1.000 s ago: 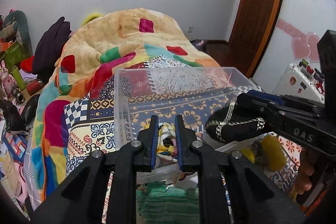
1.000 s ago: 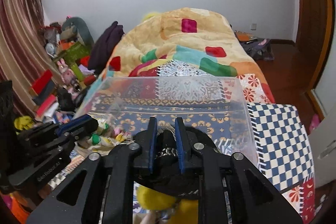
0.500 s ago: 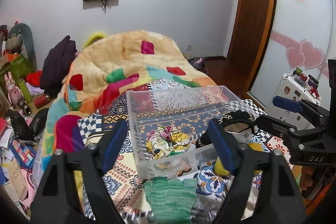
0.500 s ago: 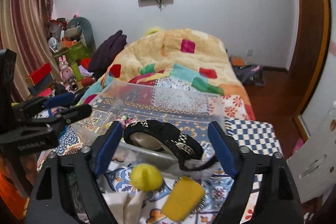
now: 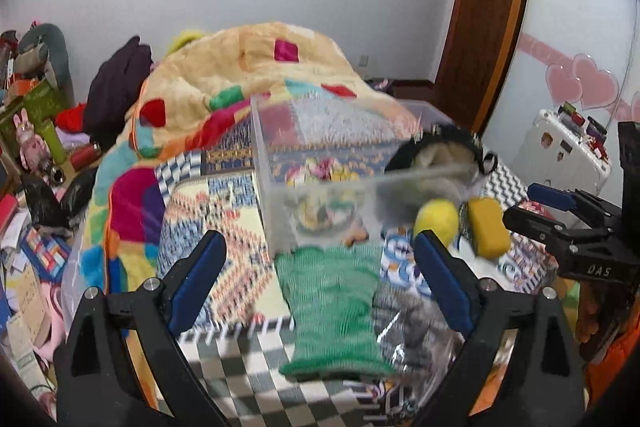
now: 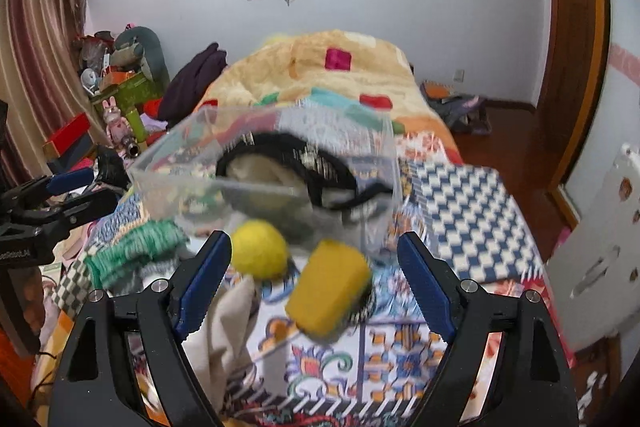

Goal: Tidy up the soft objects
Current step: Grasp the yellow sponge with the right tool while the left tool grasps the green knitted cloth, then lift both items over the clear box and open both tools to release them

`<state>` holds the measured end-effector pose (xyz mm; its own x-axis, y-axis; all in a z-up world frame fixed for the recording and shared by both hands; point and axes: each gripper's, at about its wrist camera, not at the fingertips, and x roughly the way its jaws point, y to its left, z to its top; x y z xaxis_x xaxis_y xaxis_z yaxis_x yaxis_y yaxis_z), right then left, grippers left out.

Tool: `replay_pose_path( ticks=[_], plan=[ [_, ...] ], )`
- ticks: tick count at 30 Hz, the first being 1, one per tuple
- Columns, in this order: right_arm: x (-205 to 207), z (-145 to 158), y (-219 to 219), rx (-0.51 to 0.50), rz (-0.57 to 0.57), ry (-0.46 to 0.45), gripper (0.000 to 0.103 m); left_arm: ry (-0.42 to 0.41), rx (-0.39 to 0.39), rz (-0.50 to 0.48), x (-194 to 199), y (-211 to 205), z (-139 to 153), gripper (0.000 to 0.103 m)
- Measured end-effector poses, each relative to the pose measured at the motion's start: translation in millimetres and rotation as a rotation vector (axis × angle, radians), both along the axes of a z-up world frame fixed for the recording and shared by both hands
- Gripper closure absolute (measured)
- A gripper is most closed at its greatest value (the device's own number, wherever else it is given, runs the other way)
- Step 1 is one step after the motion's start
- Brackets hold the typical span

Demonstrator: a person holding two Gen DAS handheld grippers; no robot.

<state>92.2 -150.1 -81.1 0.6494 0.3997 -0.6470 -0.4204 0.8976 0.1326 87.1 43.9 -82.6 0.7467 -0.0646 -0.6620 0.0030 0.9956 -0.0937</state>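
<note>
A black fur-lined hat point(image 6: 288, 167) lay inside the clear plastic bin point(image 6: 384, 147) on the bed, near a floral cloth point(image 5: 320, 169). 1 second earlier both grippers were pinched shut on those 2 items; now the right gripper point(image 6: 316, 283) and left gripper point(image 5: 320, 283) stood wide and empty. A green knit point(image 5: 332, 303), yellow ball point(image 6: 260, 247) and yellow sponge point(image 6: 328, 291) remained outside.

One clear bin point(image 6: 384, 147); one black slipper point(image 6: 320, 163); one yellow ball point(image 6: 259, 254); one yellow sponge point(image 6: 328, 291); one green knit piece point(image 5: 332, 303); two claws: left claw point(image 5: 320, 283), right claw point(image 6: 316, 279).
</note>
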Motion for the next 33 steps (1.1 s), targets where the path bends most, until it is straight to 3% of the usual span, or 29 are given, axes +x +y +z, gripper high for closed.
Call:
replay_pose_path(
  ticks=[3,9,11,14,20,33],
  plan=[
    [1.6,-12.7,-1.6,0.006,0.002,0.043,0.029,0.009,0.000,0.003,-4.7,-1.1,-10.6,0.008],
    [8.7,-33.8,-0.9,0.012,0.009,0.137,0.059,0.053,-0.044,-0.016,-3.6,2.0,-26.7,0.032],
    [9.8,-38.8,-2.8,0.016,0.003,0.162,0.065,0.068,-0.054,-0.023,-2.3,1.7,-31.5,0.045],
    [7.6,-38.0,-7.8,0.036,-0.005,0.157,0.068,0.086,-0.087,-0.053,-0.6,0.8,-36.6,0.061],
    [-3.2,-25.2,-12.3,0.046,-0.006,0.104,0.070,0.043,-0.082,-0.064,-8.6,-1.3,-32.6,0.076],
    [-19.5,29.2,-6.1,0.100,0.053,-0.069,0.070,-0.130,-0.059,-0.054,-30.2,-2.8,24.1,0.080]
  ],
)
